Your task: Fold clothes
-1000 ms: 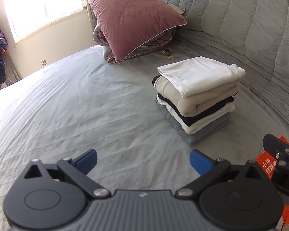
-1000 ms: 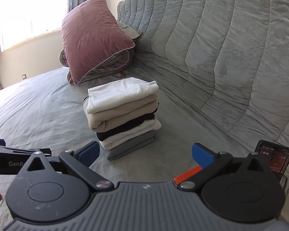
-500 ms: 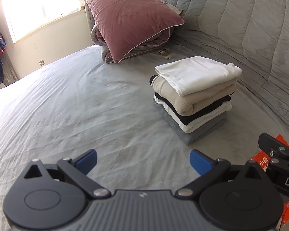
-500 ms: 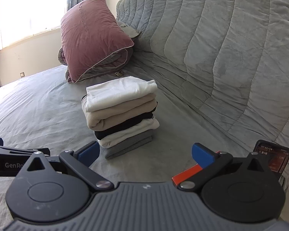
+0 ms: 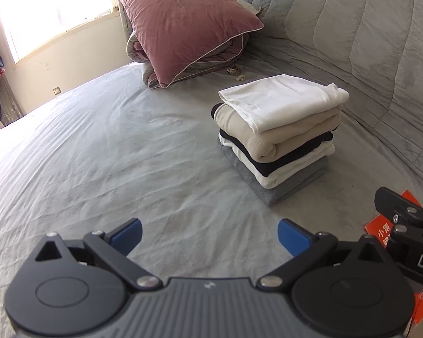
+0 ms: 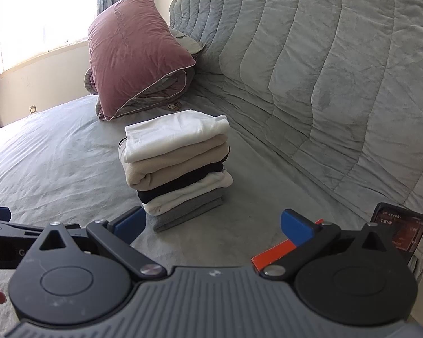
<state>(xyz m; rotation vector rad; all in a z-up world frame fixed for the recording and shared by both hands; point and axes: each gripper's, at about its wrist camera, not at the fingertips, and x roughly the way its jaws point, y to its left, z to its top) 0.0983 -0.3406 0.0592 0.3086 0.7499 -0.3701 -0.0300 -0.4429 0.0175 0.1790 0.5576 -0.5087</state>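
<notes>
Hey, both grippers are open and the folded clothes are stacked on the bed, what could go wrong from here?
1. The stack of clothes is tall and sits on a soft bed sheet; a nudge from the left hand-held gripper or the right hand-held gripper could tip it.
2. The white top garment overhangs the beige one and may slide off.
3. The phone and red packet lie near the right hand-held gripper and could be knocked.
</notes>
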